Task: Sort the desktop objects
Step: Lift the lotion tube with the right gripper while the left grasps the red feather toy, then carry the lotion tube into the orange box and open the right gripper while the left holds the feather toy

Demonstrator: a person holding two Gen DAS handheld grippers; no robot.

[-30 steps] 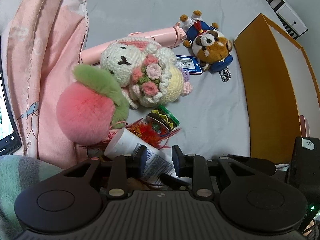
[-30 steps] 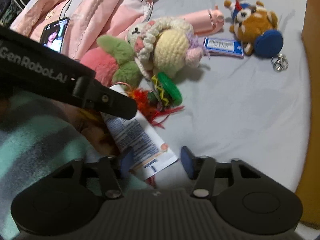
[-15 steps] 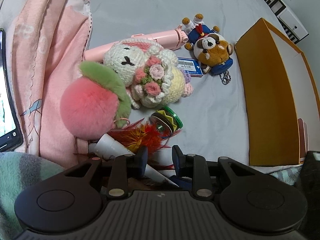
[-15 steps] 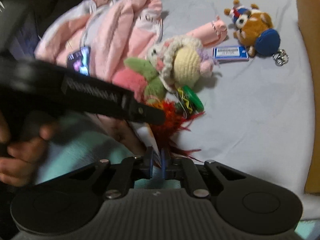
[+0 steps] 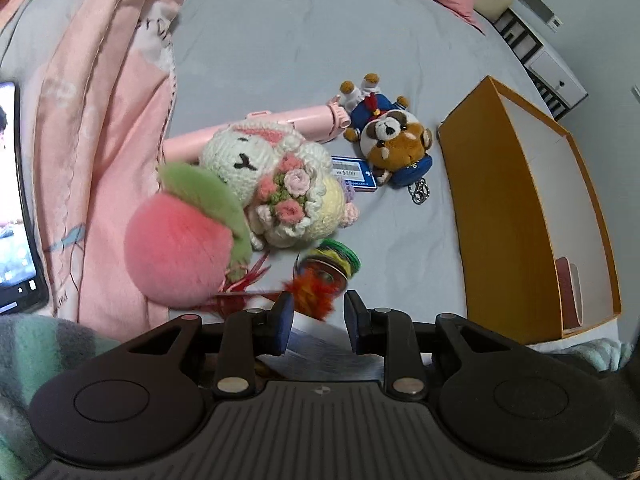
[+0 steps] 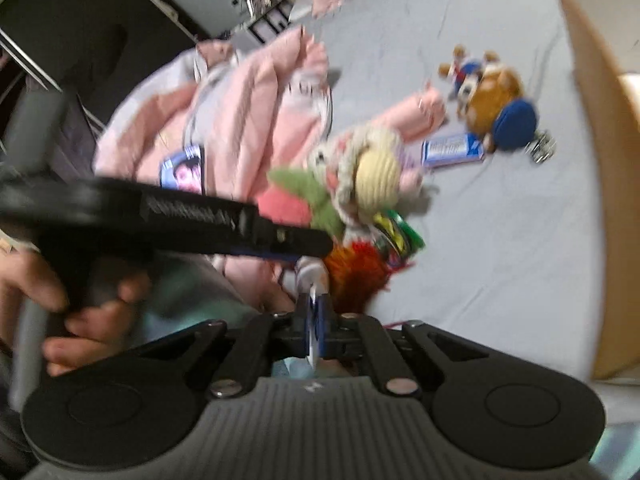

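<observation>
While the right gripper (image 6: 318,330) has just been closing, its jaws now stand pressed together on the flat crimped end of a white tube (image 6: 313,280), which sticks out ahead of the fingertips toward a tuft of orange and red feathers (image 6: 358,270). That view is blurred, so finer detail of the tube cannot be read.

From the left wrist camera, the left gripper (image 5: 316,320) stands partly open, its two dark pads apart. The white tube (image 5: 320,340) passes between and under them; whether the pads press on it cannot be told. Just ahead of its fingertips are the feathers (image 5: 312,292) and a green round lid (image 5: 340,256). Further ahead and to the left lies a fluffy pink peach toy (image 5: 180,248) with a green leaf, touching a crocheted white bunny (image 5: 272,184) that holds knitted flowers. Beyond the bunny lies a pink stick (image 5: 288,124). Ahead and slightly right are a blue price tag (image 5: 354,172) and a small brown plush animal (image 5: 396,140) with a metal clasp. To the right stands an open orange box (image 5: 500,208) with a white inside.

Everything rests on a grey bed sheet (image 5: 300,40). At the far left lie a pink garment (image 5: 104,120) and a phone (image 5: 16,208) with a lit screen. In the right wrist view, a person's hand (image 6: 60,304) grips the left gripper's handle.
</observation>
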